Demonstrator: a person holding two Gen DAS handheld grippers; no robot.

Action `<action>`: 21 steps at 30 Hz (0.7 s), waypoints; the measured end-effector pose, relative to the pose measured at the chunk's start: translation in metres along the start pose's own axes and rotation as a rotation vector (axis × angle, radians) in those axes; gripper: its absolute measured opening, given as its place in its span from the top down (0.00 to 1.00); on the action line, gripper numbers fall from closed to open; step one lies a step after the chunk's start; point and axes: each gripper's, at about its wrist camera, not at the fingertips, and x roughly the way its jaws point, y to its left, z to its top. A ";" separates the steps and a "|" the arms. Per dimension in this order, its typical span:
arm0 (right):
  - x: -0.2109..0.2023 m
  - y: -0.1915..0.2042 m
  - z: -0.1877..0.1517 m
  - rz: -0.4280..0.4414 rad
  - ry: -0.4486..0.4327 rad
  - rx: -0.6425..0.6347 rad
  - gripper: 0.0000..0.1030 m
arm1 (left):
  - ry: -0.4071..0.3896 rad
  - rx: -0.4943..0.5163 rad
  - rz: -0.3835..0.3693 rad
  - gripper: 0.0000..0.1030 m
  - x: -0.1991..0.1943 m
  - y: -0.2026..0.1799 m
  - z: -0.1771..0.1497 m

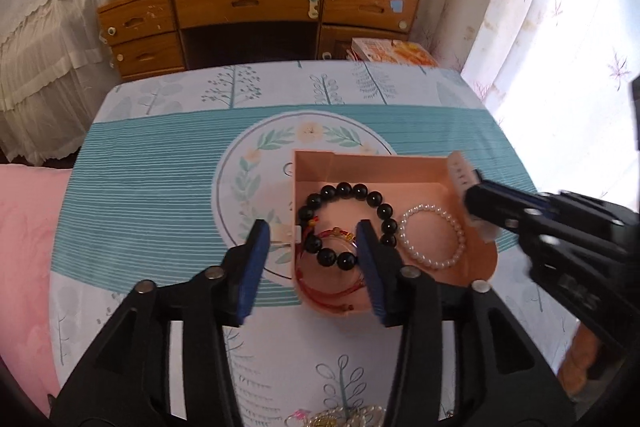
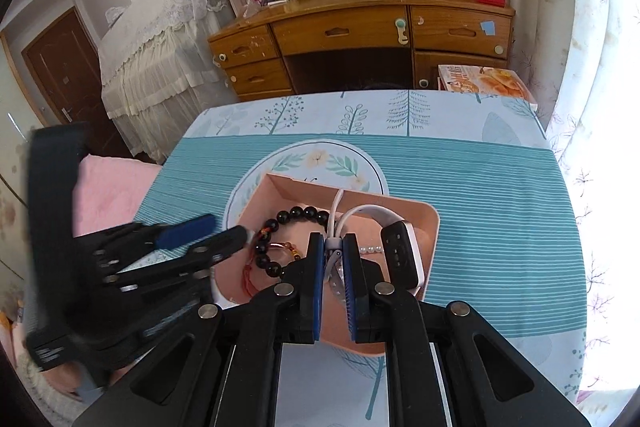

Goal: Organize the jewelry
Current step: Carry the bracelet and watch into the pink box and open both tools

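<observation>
Left gripper [image 1: 310, 265]: nearest the lens, jaws apart, gripping nothing, hovering over the tray's left wall.
Right gripper [image 2: 333, 281]: clenched on the white strap of a watch [image 2: 402, 254], above the tray's near right part.
Tray [image 1: 360, 167]: pink, open, on the patterned cloth [image 1: 152, 187].
Black beads [image 1: 352, 223]: bracelet lying inside the tray, left half.
Red cord [image 1: 332, 289]: inside the tray, near edge, partly under the black beads.
Pearls [image 1: 434, 237]: bracelet inside the tray, right of the black beads.
Loose pieces [image 1: 340, 419]: on the cloth, nearer than the tray.
Step, judged: setting the watch into the tray.
Advice: lower over the bare floor right of the pearls; let go only once resting; keep clear of the left gripper.
Risk: strap catching on the pearls.
</observation>
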 end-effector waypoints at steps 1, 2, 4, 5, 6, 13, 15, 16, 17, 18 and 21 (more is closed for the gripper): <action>0.005 0.002 -0.001 -0.006 0.007 -0.001 0.91 | -0.013 -0.005 -0.002 0.55 -0.008 0.003 -0.002; 0.013 0.003 0.000 -0.019 0.015 -0.002 0.91 | -0.021 -0.008 0.000 0.55 -0.014 0.006 -0.004; 0.027 0.006 0.002 -0.035 0.035 -0.005 0.89 | -0.030 -0.014 0.008 0.55 -0.024 0.011 -0.007; 0.034 0.008 0.002 -0.042 0.047 -0.007 0.88 | -0.032 -0.017 0.010 0.55 -0.029 0.013 -0.008; 0.041 0.009 0.003 -0.049 0.055 -0.007 0.87 | -0.032 -0.021 0.011 0.55 -0.033 0.015 -0.010; 0.032 0.018 0.002 -0.037 0.029 -0.023 0.87 | -0.068 -0.024 0.015 0.55 -0.069 0.023 -0.021; 0.017 0.021 0.001 -0.031 0.006 -0.029 0.85 | -0.080 -0.025 0.012 0.55 -0.079 0.024 -0.023; 0.007 0.021 0.000 -0.025 -0.008 -0.033 0.81 | -0.087 -0.024 0.010 0.55 -0.085 0.023 -0.024; -0.003 0.022 -0.001 -0.023 -0.024 -0.038 0.79 | -0.091 -0.023 0.010 0.55 -0.089 0.022 -0.024; -0.012 0.023 -0.001 -0.026 -0.040 -0.044 0.75 | -0.098 -0.018 0.010 0.55 -0.094 0.021 -0.025; -0.035 0.026 0.001 -0.036 -0.073 -0.066 0.73 | -0.117 0.001 0.015 0.55 -0.111 0.015 -0.026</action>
